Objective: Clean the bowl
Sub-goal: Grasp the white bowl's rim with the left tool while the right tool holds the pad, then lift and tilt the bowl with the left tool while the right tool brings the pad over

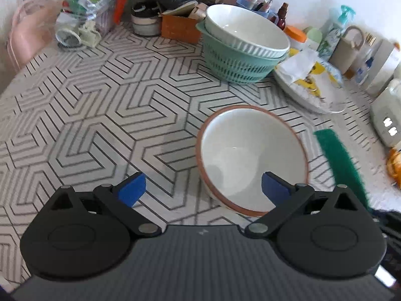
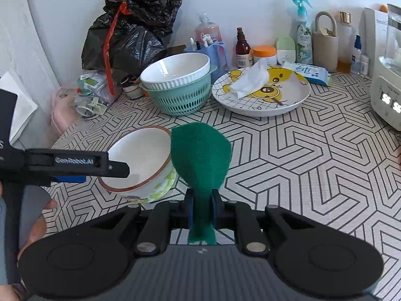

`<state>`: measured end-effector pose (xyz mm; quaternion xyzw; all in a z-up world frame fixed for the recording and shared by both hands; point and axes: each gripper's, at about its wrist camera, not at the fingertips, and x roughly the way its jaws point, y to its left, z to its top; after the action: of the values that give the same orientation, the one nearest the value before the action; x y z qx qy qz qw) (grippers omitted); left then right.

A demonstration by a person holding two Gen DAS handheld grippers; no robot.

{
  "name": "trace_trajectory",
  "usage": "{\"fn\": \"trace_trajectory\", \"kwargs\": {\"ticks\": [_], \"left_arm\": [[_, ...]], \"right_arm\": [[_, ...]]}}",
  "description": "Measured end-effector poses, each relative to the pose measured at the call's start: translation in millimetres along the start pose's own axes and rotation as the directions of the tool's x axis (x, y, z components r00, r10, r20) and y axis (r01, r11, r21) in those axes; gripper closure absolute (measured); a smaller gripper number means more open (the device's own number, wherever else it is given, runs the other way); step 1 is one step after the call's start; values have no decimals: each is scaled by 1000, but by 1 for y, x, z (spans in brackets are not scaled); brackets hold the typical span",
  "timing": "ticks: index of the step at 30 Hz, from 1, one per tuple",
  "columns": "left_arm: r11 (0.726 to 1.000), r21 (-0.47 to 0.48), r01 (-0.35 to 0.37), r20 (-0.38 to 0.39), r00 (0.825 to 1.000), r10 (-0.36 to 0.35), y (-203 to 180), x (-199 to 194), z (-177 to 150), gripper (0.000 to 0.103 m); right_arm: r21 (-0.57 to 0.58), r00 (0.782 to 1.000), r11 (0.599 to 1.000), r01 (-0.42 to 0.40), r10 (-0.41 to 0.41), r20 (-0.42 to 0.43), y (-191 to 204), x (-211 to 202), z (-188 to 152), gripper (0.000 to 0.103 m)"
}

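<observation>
A table (image 2: pixel 313 150) covered in a grey-and-white geometric pattern runs up to a plain white wall. Along the back stand a black bag (image 2: pixel 132 25) with an orange tie, a teal basket (image 2: pixel 180 95) holding a white ribbed dish (image 2: pixel 175 71), a cartoon plate (image 2: pixel 263 92) with a tissue (image 2: pixel 250 80) on it, bottles and jars, and at the far right a white appliance (image 2: pixel 386 100) with a lit display. The bowl (image 1: pixel 250 158), white with a brown rim, lies tilted near the front of the table. The left gripper (image 1: pixel 203 188) has its jaws wide apart, one finger over the bowl's opening and the other outside it. The right gripper (image 2: pixel 202 200) is clamped on a green pad (image 2: pixel 200 155), which stands upright just beside the bowl.
</observation>
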<state>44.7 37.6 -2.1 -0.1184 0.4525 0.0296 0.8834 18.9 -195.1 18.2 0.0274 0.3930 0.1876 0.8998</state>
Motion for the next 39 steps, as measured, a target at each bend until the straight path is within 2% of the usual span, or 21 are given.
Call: {"fn": "trace_trajectory", "kwargs": {"ticks": [1,3,7,8,9,13,20,35,39], "left_arm": [[1000,0,-3,-2,1000,3,0,3,0,19],[1000,0,-10,-7,1000,10,0,9,-1,43],[999,-27,35,-10,999,-35,6,13,-4,64],[998,-39,58,-6,998,-58,6,13,-4,74],[997,-42,58,-1,998,-58,5,13,-5,77],[997,-53,58,21,998,-57,2,12,-7,82],[989,-87,118,19,993,-117,9,5,-4,88],[995,26,96,103,990,-98,-16,-18,-7,87],[994,71,79,158,983,-89,-22,-23,-15,87]], "right_arm": [[1,1000,1000,5,-5,-3,-1,0,-1,89],[2,1000,1000,13,-13,-10,-2,1,-3,87],[-2,1000,1000,18,-18,-20,-3,3,-7,87],[-4,1000,1000,16,-16,-22,-3,3,-8,87],[-6,1000,1000,11,-11,-24,-2,3,-9,87],[-7,1000,1000,-10,10,-29,-1,5,-12,87],[4,999,1000,-15,15,-45,-2,10,-17,87],[53,998,998,-37,40,-55,-10,13,-18,87],[93,996,994,-56,62,-63,-19,11,-19,87]]}}
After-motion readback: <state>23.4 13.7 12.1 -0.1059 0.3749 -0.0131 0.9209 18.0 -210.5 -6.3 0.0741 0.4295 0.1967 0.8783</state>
